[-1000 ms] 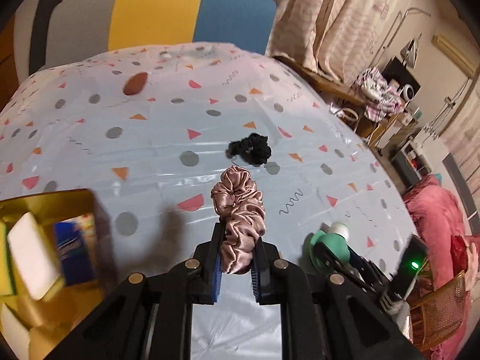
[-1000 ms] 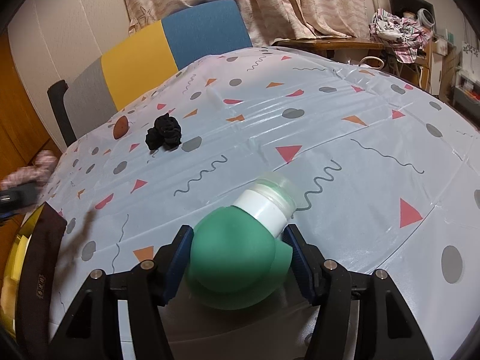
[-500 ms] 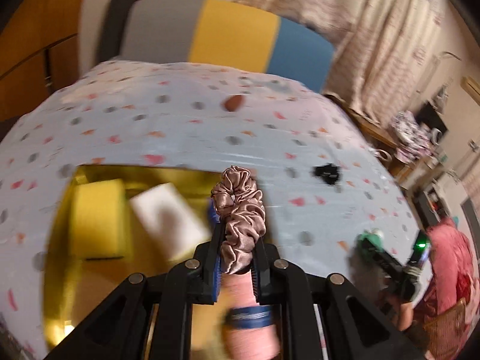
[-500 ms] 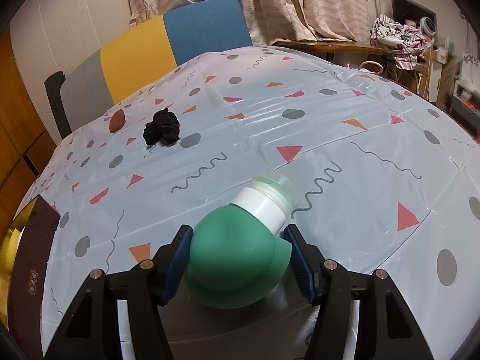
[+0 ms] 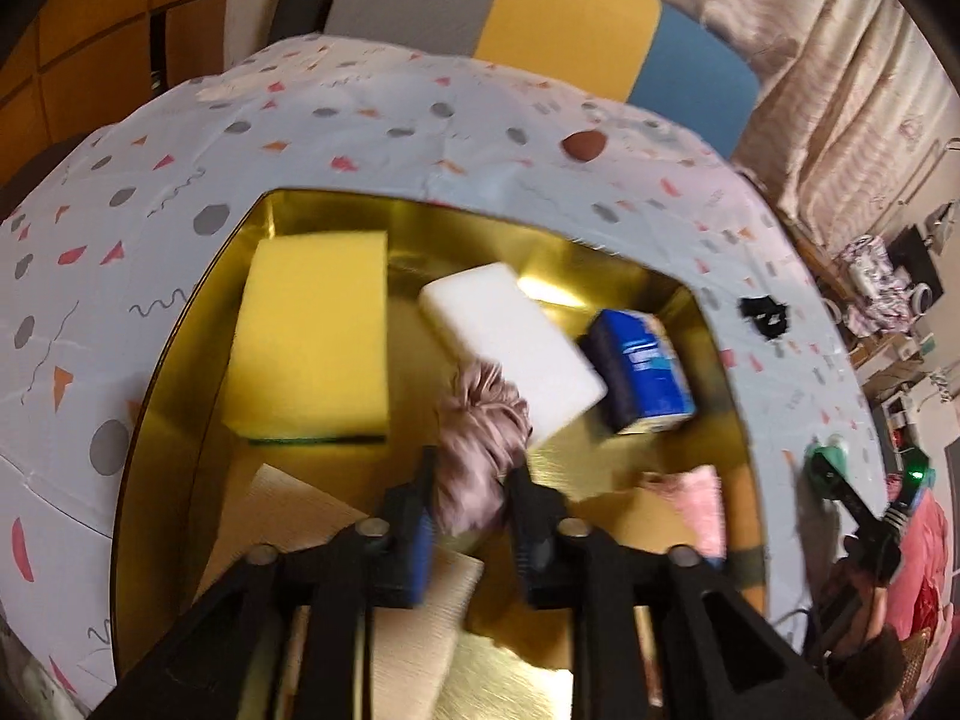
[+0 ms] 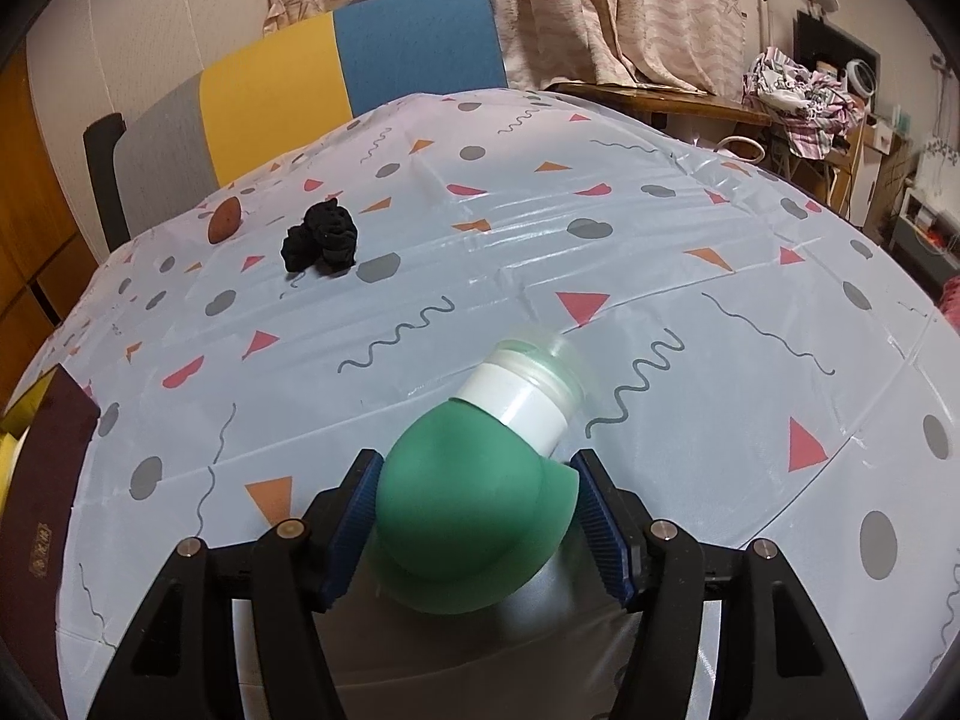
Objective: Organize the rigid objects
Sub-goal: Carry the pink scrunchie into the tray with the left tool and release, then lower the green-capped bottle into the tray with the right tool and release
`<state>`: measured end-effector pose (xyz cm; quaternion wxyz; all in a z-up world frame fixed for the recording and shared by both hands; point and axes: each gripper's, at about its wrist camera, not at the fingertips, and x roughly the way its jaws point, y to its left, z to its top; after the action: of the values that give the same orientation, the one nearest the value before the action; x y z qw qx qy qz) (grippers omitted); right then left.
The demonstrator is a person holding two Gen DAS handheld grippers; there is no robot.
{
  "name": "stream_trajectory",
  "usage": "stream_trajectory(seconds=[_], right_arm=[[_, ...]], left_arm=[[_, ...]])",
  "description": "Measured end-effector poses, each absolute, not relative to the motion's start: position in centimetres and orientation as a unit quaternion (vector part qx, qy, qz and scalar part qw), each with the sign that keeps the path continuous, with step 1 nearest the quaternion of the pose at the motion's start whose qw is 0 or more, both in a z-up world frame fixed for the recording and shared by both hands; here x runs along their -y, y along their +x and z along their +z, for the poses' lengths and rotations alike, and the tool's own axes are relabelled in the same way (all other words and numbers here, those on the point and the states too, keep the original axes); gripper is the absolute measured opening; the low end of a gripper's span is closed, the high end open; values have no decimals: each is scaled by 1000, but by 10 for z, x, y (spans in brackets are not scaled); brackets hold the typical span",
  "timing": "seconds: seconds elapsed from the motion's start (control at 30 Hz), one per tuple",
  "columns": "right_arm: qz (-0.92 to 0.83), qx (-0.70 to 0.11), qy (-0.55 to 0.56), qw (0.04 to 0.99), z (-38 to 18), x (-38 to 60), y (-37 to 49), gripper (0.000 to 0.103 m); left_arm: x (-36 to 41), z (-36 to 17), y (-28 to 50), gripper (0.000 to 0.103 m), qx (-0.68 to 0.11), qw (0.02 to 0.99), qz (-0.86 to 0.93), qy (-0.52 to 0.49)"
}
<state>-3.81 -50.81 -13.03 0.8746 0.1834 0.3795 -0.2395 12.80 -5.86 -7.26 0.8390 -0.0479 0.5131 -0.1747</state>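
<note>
My left gripper point(image 5: 471, 468) hangs over the gold tray point(image 5: 336, 222). Its jaws are opening, and the blurred pink scrunchie point(image 5: 480, 420) sits loosely between the pads. In the tray lie a yellow sponge point(image 5: 312, 336), a white sponge point(image 5: 510, 342) and a blue packet point(image 5: 642, 378). My right gripper point(image 6: 477, 480) is shut on a round green bottle point(image 6: 474, 510) with a white neck and clear cap, low over the patterned tablecloth. A black scrunchie point(image 6: 321, 240) and a small brown object point(image 6: 224, 220) lie farther back on the table.
A pink item point(image 5: 690, 504) and beige sheets point(image 5: 312, 510) also lie in the tray. A dark red flat thing point(image 6: 42, 510) shows at the table's left edge in the right wrist view. A grey, yellow and blue chair point(image 6: 336, 60) stands behind the table, curtains beyond.
The left gripper carried the pink scrunchie from over the tablecloth to over the gold tray, and its jaws have spread apart. The right gripper and green bottle have stayed in place.
</note>
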Motion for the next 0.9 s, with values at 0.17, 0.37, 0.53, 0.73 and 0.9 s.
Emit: stream_trajectory(seconds=[0.17,0.37,0.53,0.73,0.9], right_arm=[[-244,-386,172,873,-131,506,-36,65],[-245,-387,165,873,-130,504,-35,65],[-237,-376,159,882,-126,499,-37,54],[-217,-366,144,893,-119,490,-37,52],[-195,-363,148,899,-111,481,-46,52]], left_arm=[[52,-71,125,45,-513,838,-179,-47],[31,-53,115,45,-488,851,-182,-66],[10,-45,98,46,-469,858,-189,-90],[5,-45,78,46,-462,863,-190,-69],[2,-45,69,46,-461,861,-203,-72]])
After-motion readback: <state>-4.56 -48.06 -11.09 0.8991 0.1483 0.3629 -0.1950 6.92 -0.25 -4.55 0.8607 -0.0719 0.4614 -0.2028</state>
